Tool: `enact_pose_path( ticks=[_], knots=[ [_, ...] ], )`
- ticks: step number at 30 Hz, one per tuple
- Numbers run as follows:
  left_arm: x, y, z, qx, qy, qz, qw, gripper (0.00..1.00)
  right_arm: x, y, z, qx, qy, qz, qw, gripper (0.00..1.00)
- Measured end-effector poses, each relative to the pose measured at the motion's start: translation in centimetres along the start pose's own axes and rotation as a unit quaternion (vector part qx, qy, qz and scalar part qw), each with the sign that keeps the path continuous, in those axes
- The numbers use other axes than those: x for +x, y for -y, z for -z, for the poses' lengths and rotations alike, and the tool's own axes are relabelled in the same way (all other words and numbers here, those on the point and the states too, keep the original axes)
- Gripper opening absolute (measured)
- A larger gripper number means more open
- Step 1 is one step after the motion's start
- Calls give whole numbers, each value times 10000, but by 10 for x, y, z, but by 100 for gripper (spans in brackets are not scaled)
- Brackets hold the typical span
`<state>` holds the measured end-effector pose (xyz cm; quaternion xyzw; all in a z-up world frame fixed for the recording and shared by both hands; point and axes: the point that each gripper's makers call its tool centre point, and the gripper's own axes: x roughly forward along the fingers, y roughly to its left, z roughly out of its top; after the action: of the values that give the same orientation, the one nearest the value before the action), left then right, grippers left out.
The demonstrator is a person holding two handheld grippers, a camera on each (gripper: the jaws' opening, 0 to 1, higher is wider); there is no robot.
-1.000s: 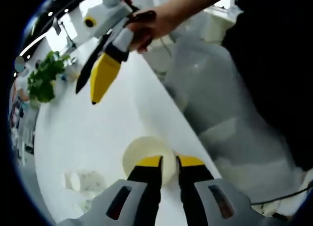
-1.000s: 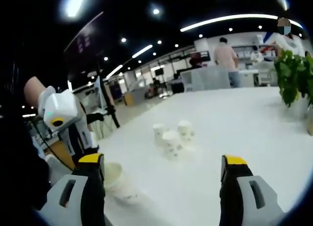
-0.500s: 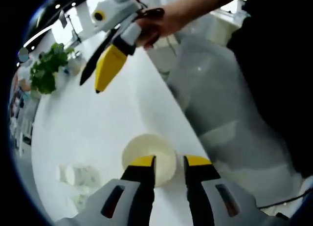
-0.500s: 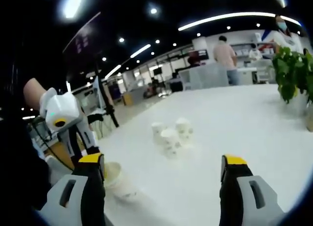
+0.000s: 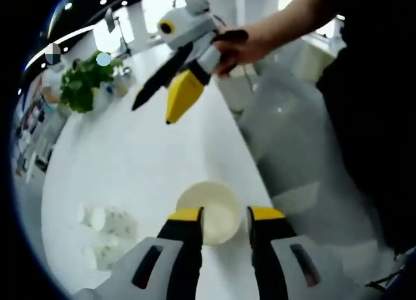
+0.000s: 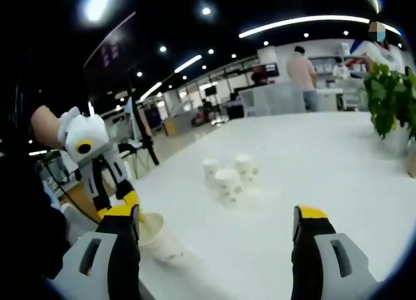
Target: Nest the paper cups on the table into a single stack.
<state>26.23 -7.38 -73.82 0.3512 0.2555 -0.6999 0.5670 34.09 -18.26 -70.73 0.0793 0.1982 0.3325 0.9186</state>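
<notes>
Your left gripper has its jaws slightly apart around the near rim of a paper cup. Your right gripper is spread wide; three upright cups cluster ahead between its jaws.

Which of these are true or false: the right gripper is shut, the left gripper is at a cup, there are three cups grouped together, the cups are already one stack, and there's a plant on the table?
1. The right gripper is shut. False: its jaws stand wide apart with nothing between them.
2. The left gripper has a paper cup between its jaws. True.
3. Three cups stand grouped together on the white table. True.
4. All cups are nested in one stack. False: they stand separately.
5. A green plant stands on the table. True.
</notes>
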Motion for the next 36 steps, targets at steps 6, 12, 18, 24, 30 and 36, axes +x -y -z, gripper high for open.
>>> enact_pose_path(
  ticks=[6,12,18,24,30,36],
  knots=[
    [-8,-5,1,-135,207,-285,9993,27,-2,-1,-4,-14,1,23,10000,96],
    [-17,-9,1,-440,471,-551,9964,31,-5,-4,-7,-78,-38,14,10000,97],
    [-31,-22,14,-1062,755,-1019,9862,44,-7,-7,-13,-182,-19,41,9998,98],
    [-51,-33,27,-1439,994,-1483,9734,47,-9,-9,-15,-211,-34,88,9997,100],
    [-70,-44,45,-2161,1302,-1999,9468,57,-13,-14,-19,-303,50,83,9995,100],
    [-85,-46,54,-2551,1595,-2271,9263,67,-17,-15,-19,-458,52,128,9989,100]
  ],
)
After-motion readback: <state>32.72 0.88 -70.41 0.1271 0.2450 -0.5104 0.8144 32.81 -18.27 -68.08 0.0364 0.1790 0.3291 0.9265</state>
